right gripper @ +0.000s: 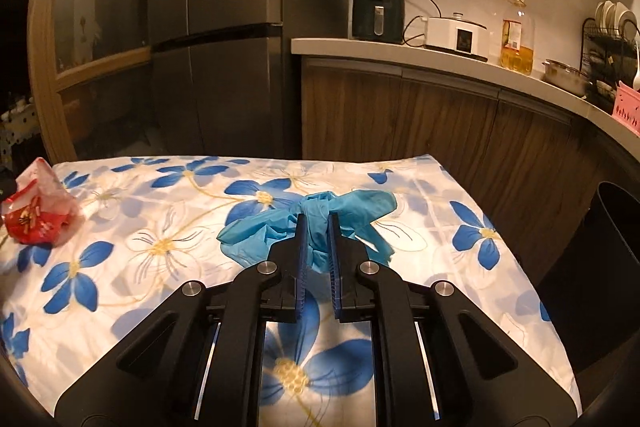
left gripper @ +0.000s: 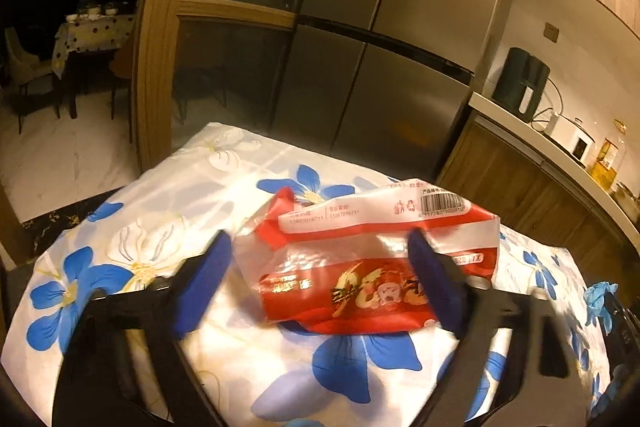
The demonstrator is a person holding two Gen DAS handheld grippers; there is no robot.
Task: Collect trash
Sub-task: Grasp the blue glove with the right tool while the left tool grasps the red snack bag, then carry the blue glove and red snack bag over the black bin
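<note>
A crumpled red and white plastic wrapper (left gripper: 360,291) lies on the floral tablecloth (left gripper: 160,187). My left gripper (left gripper: 319,235) is open around it, one blue pad at its left edge and the other in front of its right part. The same wrapper (right gripper: 36,215) shows at the table's left edge in the right wrist view. There a crumpled blue glove (right gripper: 360,207) is pinched at its middle by my right gripper (right gripper: 318,223), with both ends spilling out over the cloth (right gripper: 160,267). The glove (left gripper: 600,297) also shows at the far right of the left wrist view.
A black bin (right gripper: 608,267) stands on the floor just past the table's right edge. Behind the table are a steel fridge (left gripper: 380,67) and a wooden counter (right gripper: 440,55) with an air fryer, a cooker, an oil bottle and a dish rack.
</note>
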